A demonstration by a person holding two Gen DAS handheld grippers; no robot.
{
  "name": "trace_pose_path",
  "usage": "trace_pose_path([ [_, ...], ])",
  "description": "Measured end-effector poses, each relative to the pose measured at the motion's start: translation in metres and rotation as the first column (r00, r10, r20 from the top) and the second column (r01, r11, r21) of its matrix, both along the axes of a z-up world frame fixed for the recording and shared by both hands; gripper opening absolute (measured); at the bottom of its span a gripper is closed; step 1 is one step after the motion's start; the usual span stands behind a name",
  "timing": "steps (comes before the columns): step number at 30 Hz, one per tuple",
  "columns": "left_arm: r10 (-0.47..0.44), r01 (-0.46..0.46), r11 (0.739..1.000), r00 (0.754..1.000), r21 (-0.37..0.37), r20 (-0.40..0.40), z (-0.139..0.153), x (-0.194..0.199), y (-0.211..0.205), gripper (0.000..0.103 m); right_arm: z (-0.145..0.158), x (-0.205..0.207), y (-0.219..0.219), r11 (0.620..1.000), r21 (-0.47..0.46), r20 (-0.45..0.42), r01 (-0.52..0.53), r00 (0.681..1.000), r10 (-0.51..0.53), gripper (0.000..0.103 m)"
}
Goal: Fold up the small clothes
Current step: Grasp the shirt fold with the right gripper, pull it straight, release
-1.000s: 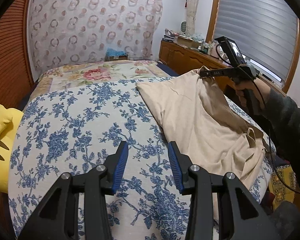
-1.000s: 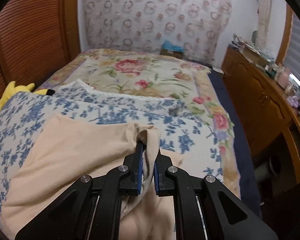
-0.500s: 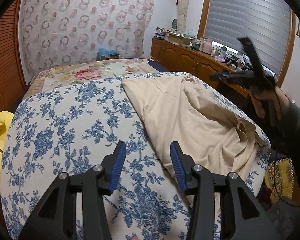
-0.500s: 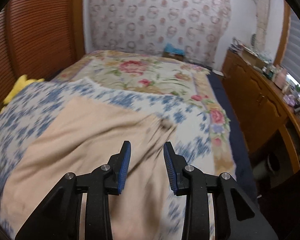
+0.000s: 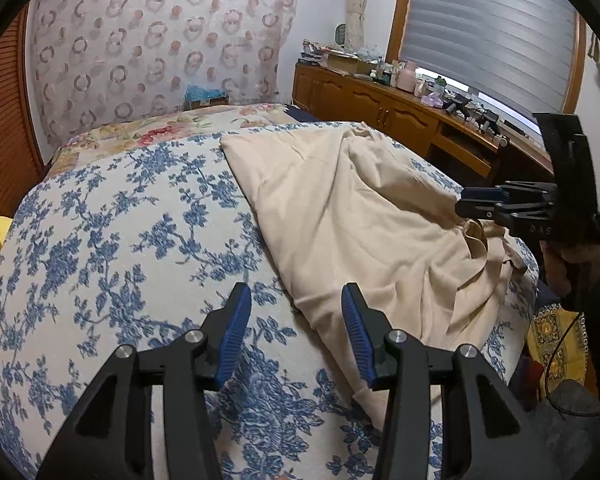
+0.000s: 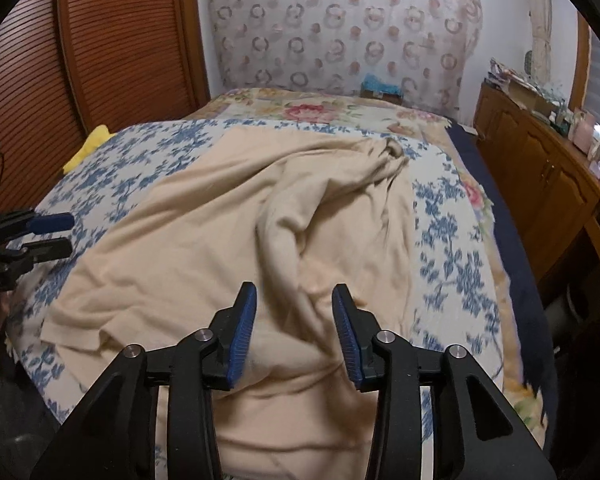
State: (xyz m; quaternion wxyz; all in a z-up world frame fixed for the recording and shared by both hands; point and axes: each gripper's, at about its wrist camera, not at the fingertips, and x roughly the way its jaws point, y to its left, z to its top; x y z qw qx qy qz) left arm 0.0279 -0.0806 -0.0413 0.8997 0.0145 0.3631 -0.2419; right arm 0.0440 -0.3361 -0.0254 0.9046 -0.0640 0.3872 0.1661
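Your workspace was a bed spread with a white quilt printed with blue flower sprays (image 5: 132, 248), and beyond it a cream bedcover with pink roses (image 6: 320, 114) reached to the ring-patterned curtain (image 5: 160, 52) at the far wall. A brown slatted wooden panel (image 6: 112, 48) closed off one side of the bed, and a long wooden sideboard (image 5: 384, 114) crowded with small bottles and boxes ran along the other side, under a grey window blind (image 5: 488, 28).

The beige cloth garment (image 6: 228, 240) lay loose and rumpled across the blue-flowered quilt, its far end bunched into a twisted fold and its near edge hanging toward you. Your right gripper (image 6: 294, 330) hung just above the near part of that garment; its jaws were opening, with a raised ridge of the cloth below the gap and neither pad pressing on it. Your left gripper (image 5: 296, 336) stood with its jaws partly apart and nothing held, over the quilt at the garment's edge, whose corner lay under the gap.

From the left wrist view you could see your right hand (image 5: 580, 264) around the right gripper's handle, beside the bed's edge. A small blue box (image 6: 380, 88) sat at the foot of the curtain, and a yellow soft toy (image 6: 88, 148) lay at the quilt's edge near the slatted panel. Nothing lay on the garment.
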Motion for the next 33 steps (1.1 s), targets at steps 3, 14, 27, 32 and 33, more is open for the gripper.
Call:
trace_pose_path([
  [3,0.001,-0.001,1.000,1.000,-0.001,-0.005,-0.004,-0.005,-0.002,0.046,0.002,-0.011,0.002,1.000,0.012,0.010,0.005,1.000,-0.005,0.041],
  [14,-0.001,0.001,1.000,1.000,0.010,0.005,-0.006,-0.018,-0.007,0.046,-0.012,-0.024,0.009,0.999,0.051,-0.035,0.008,0.999,-0.006,0.042],
  [27,-0.035,0.035,0.999,0.999,0.001,0.001,-0.006,-0.026,-0.018,0.046,-0.013,-0.045,-0.019,0.990,0.142,-0.003,0.023,1.000,-0.023,0.006],
  [32,-0.053,0.053,0.999,0.999,-0.006,0.010,-0.001,-0.031,-0.020,0.046,0.012,-0.069,-0.035,0.991,0.122,0.045,0.047,0.998,-0.053,0.005],
  [33,-0.055,0.055,0.998,0.998,-0.006,0.010,-0.001,-0.032,-0.022,0.046,0.016,-0.073,-0.039,0.993,0.106,0.035,0.051,0.998,-0.055,0.005],
])
